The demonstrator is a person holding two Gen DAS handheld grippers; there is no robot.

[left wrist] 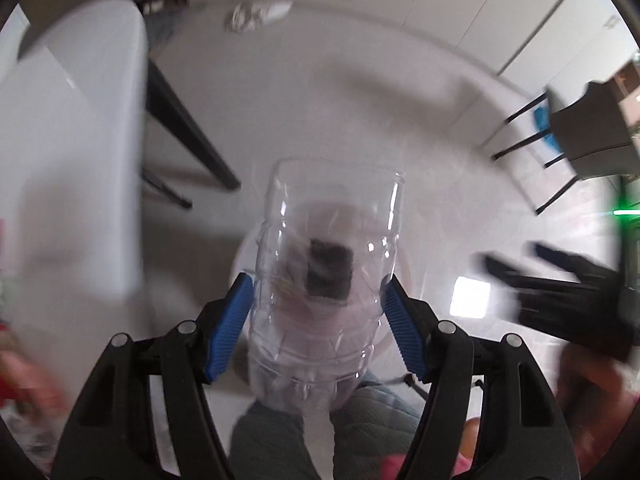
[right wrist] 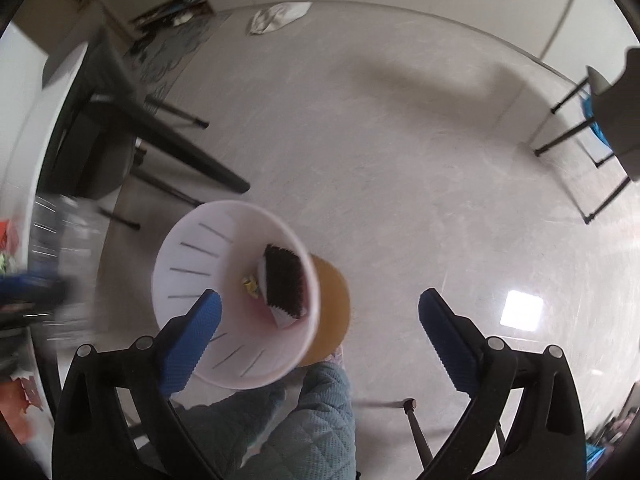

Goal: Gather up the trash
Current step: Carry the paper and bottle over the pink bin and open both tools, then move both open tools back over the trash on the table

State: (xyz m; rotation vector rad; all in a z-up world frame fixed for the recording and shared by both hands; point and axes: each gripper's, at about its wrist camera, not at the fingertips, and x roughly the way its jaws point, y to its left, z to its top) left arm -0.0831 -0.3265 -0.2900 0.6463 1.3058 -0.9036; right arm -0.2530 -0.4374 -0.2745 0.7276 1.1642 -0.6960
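My left gripper (left wrist: pixel 320 312) holds a clear bottle (left wrist: pixel 324 280) above the bin (right wrist: pixel 236 296), a wrapper (right wrist: pixel 284 284) already inside; right gripper (right wrist: pixel 320 312) jaws wide, empty.

Left gripper (left wrist: pixel 320 296) pointed steeply down with blue pads (left wrist: pixel 231 334) pressed on either side of a clear plastic bottle (left wrist: pixel 324 280), right gripper (right wrist: pixel 320 336) likewise aimed down, jaws spread wide and holding nothing.
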